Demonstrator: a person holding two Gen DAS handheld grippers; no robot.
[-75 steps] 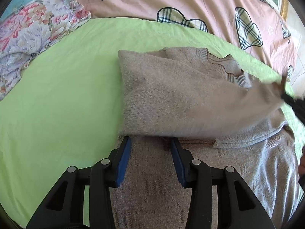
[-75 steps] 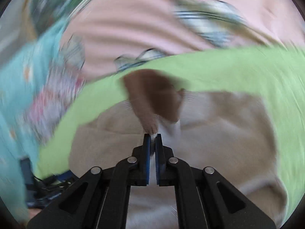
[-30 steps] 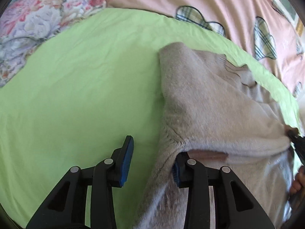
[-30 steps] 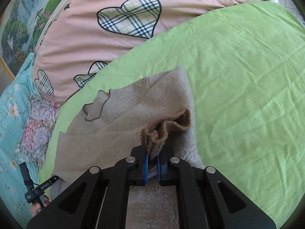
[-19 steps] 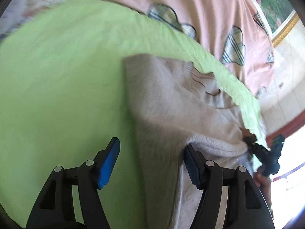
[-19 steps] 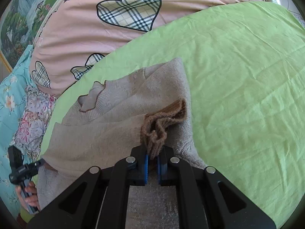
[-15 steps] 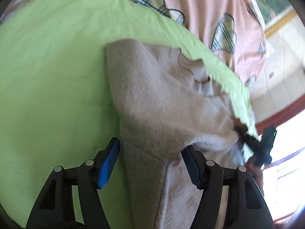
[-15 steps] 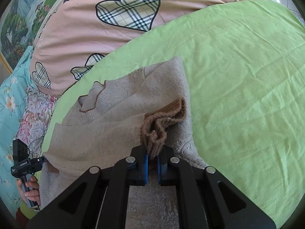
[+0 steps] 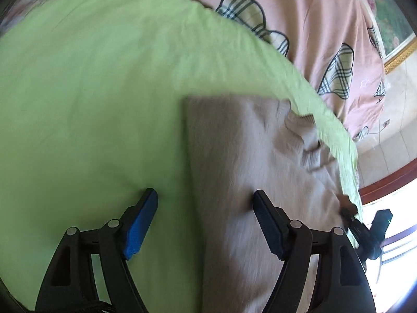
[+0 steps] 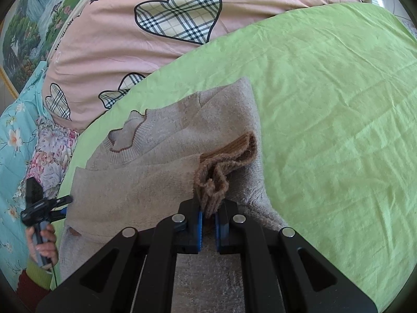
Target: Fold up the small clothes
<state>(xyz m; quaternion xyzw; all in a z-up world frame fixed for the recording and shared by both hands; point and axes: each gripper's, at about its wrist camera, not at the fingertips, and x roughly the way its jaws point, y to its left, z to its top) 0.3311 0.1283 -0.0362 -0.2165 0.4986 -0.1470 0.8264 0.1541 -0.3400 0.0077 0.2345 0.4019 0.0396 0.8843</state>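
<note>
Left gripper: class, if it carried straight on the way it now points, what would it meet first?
Probably the left edge of the beige sweater, lying between its opening jaws; one finger is over the green sheet. The left gripper holds nothing. Depth is unclear.

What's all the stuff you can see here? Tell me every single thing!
sweater: one, beige, lying on the green sheet, one sleeve folded across it
sleeve cuff: one, brown, bunched between the right gripper's fingers
green sheet: one, light green, under the sweater
pink quilt: one, pink with plaid hearts, beyond the sheet
floral bedding: blue and pink flowers, at the left edge
framed picture: one, landscape, upper left
left gripper: black, blue pads, jaws opening over the sweater's edge, nothing gripped
right gripper: black, blue pads, shut on the cuff
hand: one, holding the left gripper's handle
</note>
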